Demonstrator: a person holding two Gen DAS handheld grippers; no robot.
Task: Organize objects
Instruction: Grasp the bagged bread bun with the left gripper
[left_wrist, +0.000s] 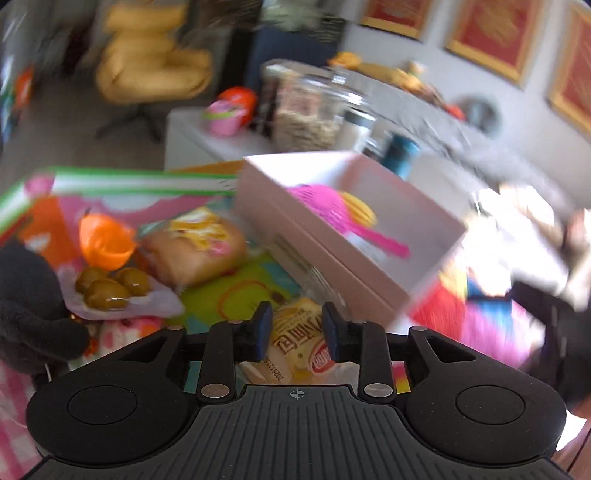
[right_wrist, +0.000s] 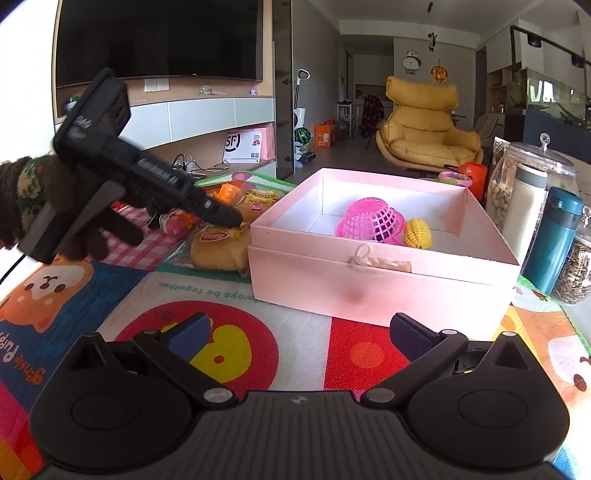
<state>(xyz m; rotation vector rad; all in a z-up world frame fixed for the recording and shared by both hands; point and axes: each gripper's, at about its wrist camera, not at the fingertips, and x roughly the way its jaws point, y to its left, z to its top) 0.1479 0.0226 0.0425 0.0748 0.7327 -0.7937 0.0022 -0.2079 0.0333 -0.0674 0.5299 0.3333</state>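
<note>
My left gripper (left_wrist: 297, 328) hovers over a wrapped bread roll (right_wrist: 221, 248) lying just beside the pink box (right_wrist: 384, 269) on the colourful play mat (right_wrist: 303, 354), jaws slightly apart with nothing gripped. My right gripper (right_wrist: 299, 334) waits before the box, jaws wide and empty. Inside the box lie a pink basket (right_wrist: 373, 219) and a yellow toy corn (right_wrist: 418, 233).
</note>
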